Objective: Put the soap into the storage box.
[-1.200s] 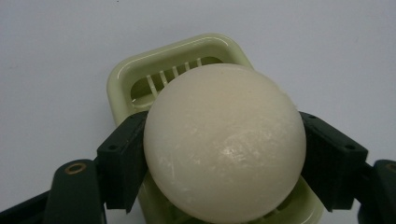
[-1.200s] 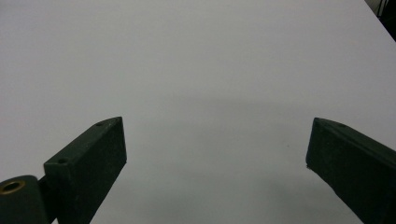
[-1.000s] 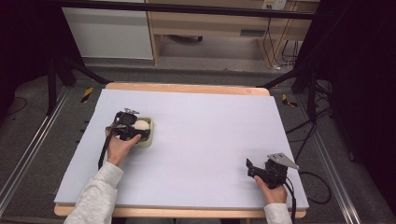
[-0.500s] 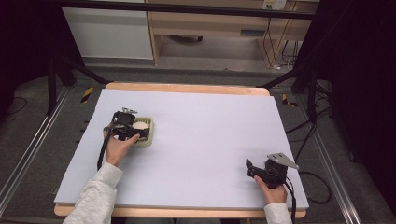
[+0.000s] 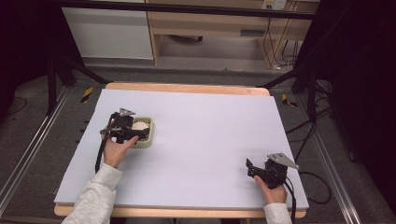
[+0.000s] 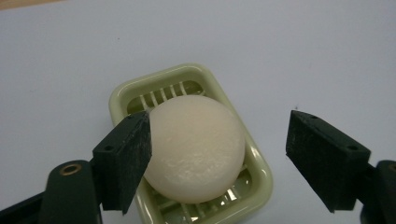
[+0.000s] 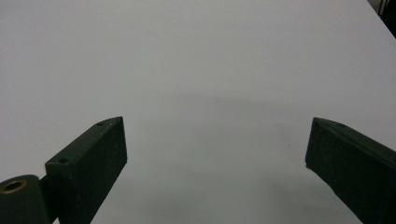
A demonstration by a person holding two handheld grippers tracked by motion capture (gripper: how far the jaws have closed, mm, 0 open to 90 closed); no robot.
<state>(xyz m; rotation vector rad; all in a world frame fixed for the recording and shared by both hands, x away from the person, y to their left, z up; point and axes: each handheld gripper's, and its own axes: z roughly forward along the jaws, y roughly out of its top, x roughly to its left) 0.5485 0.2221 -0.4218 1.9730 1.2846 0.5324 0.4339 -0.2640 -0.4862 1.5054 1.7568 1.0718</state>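
Observation:
A round cream soap lies in a pale green slatted soap dish on the left part of the table. My left gripper hovers just above and in front of it, open. Its left jaw sits close against the soap's left edge and its right jaw stands well off to the right of the dish. In the high view the left gripper is at the left side of the dish, with the soap showing beside it. My right gripper rests open near the front right, nothing between its jaws.
A pale lilac board covers the wooden table. Dark stands and cables are on the floor at both sides, and a wooden cabinet stands beyond the far edge.
My left gripper has drawn back slightly toward the left and the person, uncovering more of the soap and dish. The right gripper has not moved.

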